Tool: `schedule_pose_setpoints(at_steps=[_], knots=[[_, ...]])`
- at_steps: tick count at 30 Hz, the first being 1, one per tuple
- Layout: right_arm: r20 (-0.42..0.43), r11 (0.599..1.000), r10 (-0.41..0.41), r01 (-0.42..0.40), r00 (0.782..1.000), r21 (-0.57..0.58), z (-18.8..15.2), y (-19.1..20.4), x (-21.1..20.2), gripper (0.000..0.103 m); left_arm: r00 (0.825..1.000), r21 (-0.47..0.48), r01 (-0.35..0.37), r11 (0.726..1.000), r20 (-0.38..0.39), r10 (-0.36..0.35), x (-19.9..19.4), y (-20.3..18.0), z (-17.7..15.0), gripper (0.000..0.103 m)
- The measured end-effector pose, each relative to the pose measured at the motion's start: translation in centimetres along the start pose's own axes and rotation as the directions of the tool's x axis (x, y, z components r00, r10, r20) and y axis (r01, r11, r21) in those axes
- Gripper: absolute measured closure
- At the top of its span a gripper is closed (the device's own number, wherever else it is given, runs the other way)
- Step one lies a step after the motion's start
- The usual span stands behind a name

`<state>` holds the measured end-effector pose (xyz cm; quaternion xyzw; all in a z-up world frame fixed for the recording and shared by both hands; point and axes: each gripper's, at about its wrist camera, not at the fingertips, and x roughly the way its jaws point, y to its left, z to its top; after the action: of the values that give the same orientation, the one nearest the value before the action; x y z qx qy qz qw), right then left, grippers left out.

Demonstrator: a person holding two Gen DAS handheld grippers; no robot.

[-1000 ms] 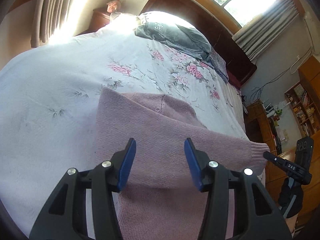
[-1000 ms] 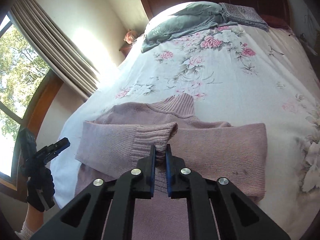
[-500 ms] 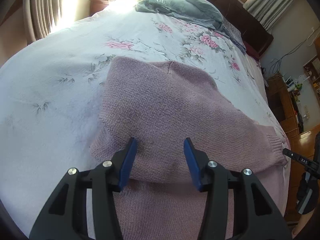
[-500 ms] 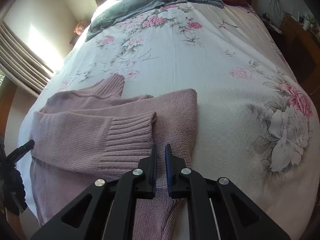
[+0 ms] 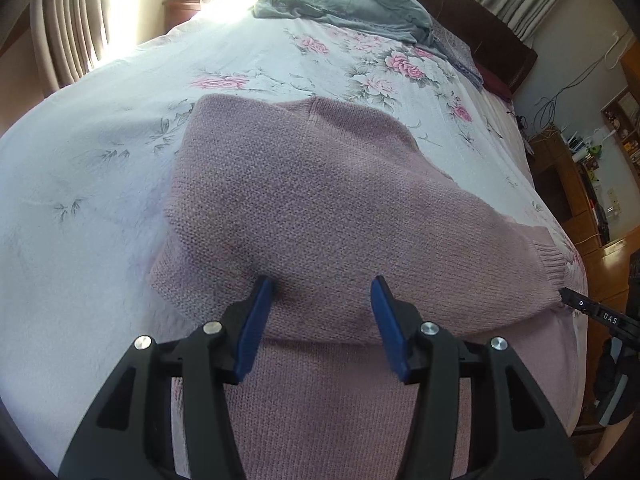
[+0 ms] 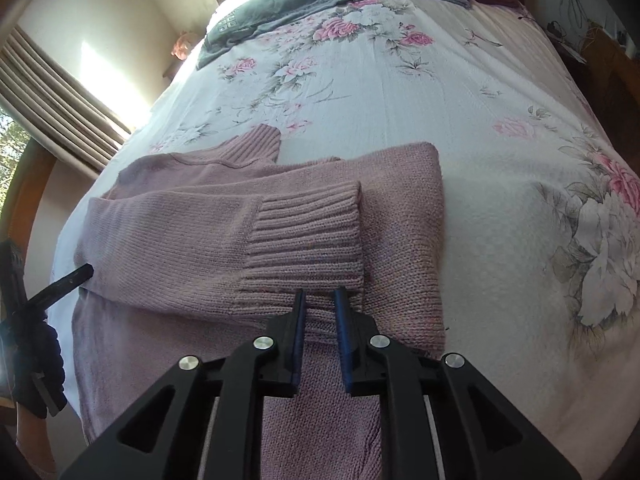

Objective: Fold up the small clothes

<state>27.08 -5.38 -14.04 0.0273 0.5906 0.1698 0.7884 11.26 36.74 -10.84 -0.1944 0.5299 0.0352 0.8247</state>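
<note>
Ahead of both tongs stretches the floral bed (image 6: pixel 400 92), with the pink sweater (image 5: pixel 320 200) lying flat just beyond my fingertips. Its sleeve (image 6: pixel 224 240) now rests crosswise over the body. My right tongs (image 6: pixel 319 300) have eased slightly apart, letting go of the cuff (image 6: pixel 308 240); my left tongs (image 5: pixel 322 284) stay spread wide, empty. Sleeve fold done; next comes the hem, I judge.

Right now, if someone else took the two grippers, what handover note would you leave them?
Left gripper: open, over the pink knit sweater, gripping nothing.
Right gripper: jaws slightly parted at the ribbed cuff, not clamping.
The sweater lies on the floral bedspread.
Done: both sleeves are folded across the body.
Left: fold the body up from the hem, probably, then smooth it.
</note>
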Motion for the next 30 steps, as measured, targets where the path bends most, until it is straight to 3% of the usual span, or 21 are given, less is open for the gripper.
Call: schedule_pose_setpoints(at_steps=[8, 14, 18, 21, 22, 24, 28, 30], knots=[[0.009, 1.0, -0.005, 0.004, 1.0, 0.004, -0.4, 0.0, 0.9, 0.088, 1.0, 0.028, -0.028, 0.999, -0.008, 0.029, 1.2, 0.1, -0.1, 0.051], [0.011, 1.0, 0.013, -0.013, 1.0, 0.007, -0.5, -0.3, 1.1, 0.088, 1.0, 0.016, -0.01, 1.0, -0.009, 0.01, 1.3, 0.4, -0.2, 0.051], [-0.05, 1.0, 0.018, -0.018, 0.999, -0.017, 0.8, -0.1, 0.5, 0.088, 0.998, 0.026, -0.047, 0.999, -0.038, 0.048, 0.1, -0.7, 0.8, 0.053], [-0.025, 0.998, 0.06, -0.06, 0.998, -0.036, 3.5, 0.6, -1.2, 0.077, 1.0, 0.086, 0.011, 0.996, 0.016, -0.012, -2.0, -2.7, 3.2, 0.051], [-0.019, 0.997, 0.058, -0.059, 0.998, -0.052, 4.8, 1.0, -1.4, 0.069, 0.999, 0.1, 0.027, 0.995, 0.018, -0.029, -2.2, -3.5, 4.4, 0.051], [-0.032, 0.996, 0.063, -0.065, 0.998, -0.066, 7.8, 1.9, -0.5, 0.066, 0.998, 0.107, 0.069, 0.992, -0.002, -0.069, -1.4, -4.9, 7.3, 0.047], [-0.11, 0.996, 0.065, -0.072, 0.992, -0.058, 14.1, 3.4, 5.3, 0.066, 0.995, 0.122, 0.074, 0.99, -0.077, -0.065, 3.7, -7.9, 13.4, 0.045], [-0.165, 0.994, 0.105, -0.109, 0.981, -0.017, 16.7, 3.8, 9.2, 0.066, 0.988, 0.113, 0.094, 0.989, -0.13, -0.079, 7.1, -9.3, 15.7, 0.045]])
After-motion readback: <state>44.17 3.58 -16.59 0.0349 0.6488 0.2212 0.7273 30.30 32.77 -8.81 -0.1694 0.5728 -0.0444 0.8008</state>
